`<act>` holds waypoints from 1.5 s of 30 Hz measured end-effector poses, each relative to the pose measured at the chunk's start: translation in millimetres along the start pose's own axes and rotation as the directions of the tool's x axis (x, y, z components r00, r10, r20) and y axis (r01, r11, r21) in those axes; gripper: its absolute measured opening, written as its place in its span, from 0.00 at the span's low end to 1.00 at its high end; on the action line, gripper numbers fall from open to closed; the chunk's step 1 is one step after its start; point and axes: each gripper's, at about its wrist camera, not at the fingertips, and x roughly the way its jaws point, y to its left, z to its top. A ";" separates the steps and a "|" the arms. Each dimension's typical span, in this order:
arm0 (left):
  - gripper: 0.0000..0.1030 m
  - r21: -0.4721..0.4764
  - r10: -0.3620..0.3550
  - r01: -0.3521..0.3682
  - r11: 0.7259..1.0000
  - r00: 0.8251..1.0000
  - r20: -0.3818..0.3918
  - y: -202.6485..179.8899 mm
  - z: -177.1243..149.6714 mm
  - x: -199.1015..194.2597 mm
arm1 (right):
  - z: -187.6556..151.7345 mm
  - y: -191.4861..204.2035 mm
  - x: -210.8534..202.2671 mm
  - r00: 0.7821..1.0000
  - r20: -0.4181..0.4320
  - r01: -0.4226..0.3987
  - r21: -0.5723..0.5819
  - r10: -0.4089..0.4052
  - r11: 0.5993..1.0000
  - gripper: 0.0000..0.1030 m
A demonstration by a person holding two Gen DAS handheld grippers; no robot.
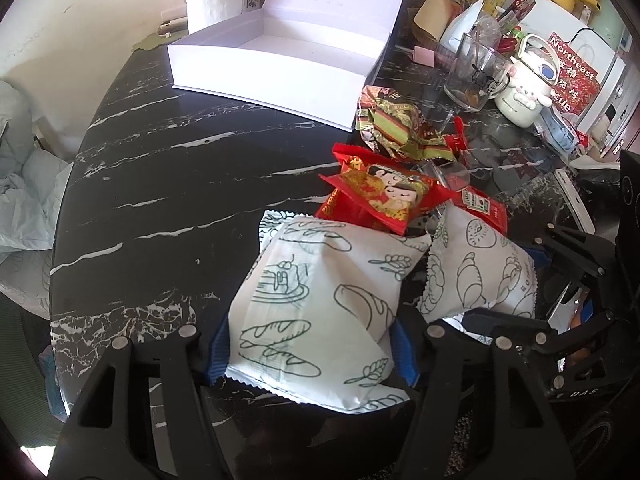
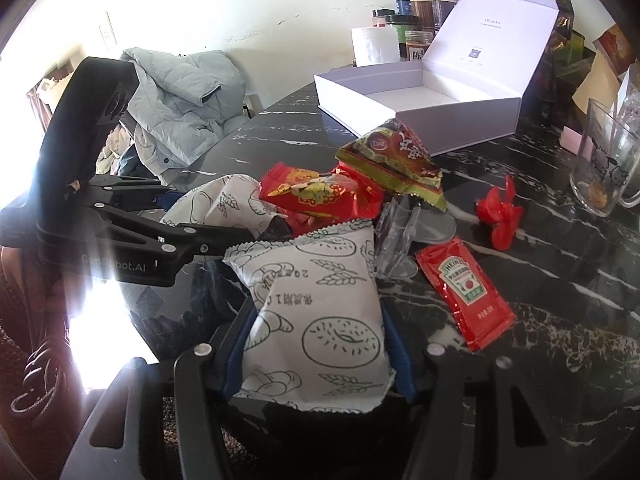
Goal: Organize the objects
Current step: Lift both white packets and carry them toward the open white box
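Observation:
My left gripper [image 1: 312,356] is shut on a white bread packet [image 1: 316,300] printed with green loaves, at the near edge of the black marble table [image 1: 160,184]. My right gripper [image 2: 316,356] is shut on a second white bread packet [image 2: 320,304]; that packet also shows in the left wrist view [image 1: 480,272]. Beyond them lie a red snack packet [image 1: 380,196], a green and red foil packet [image 1: 400,128] and a ketchup sachet [image 2: 464,292]. An open, empty white box [image 1: 280,60] stands at the far side; it also shows in the right wrist view [image 2: 420,100].
A clear plastic stand [image 2: 404,232] and a red toy fan [image 2: 500,212] lie by the sachet. A glass mug [image 2: 604,164], a white character cup [image 1: 524,88], jars [image 2: 416,12] and boxes crowd the back right. A grey jacket [image 2: 180,100] hangs off the table's left.

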 end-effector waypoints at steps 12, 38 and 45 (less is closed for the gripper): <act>0.61 -0.015 0.005 -0.004 1.000 0.999 0.037 -7.7 -14.4 -16.8 | -14.9 7.6 -18.0 1.000 0.025 0.007 0.007 -0.007 1.000 0.58; 0.61 0.010 0.052 -0.054 0.999 0.989 0.139 -30.6 -18.5 -55.4 | -9.6 14.1 -55.4 0.992 0.110 0.067 -0.019 -0.064 0.998 0.58; 0.61 0.025 0.066 -0.070 0.997 0.985 0.160 -31.6 1.2 -61.0 | 12.1 8.4 -58.0 0.991 0.120 0.071 -0.045 -0.066 0.996 0.58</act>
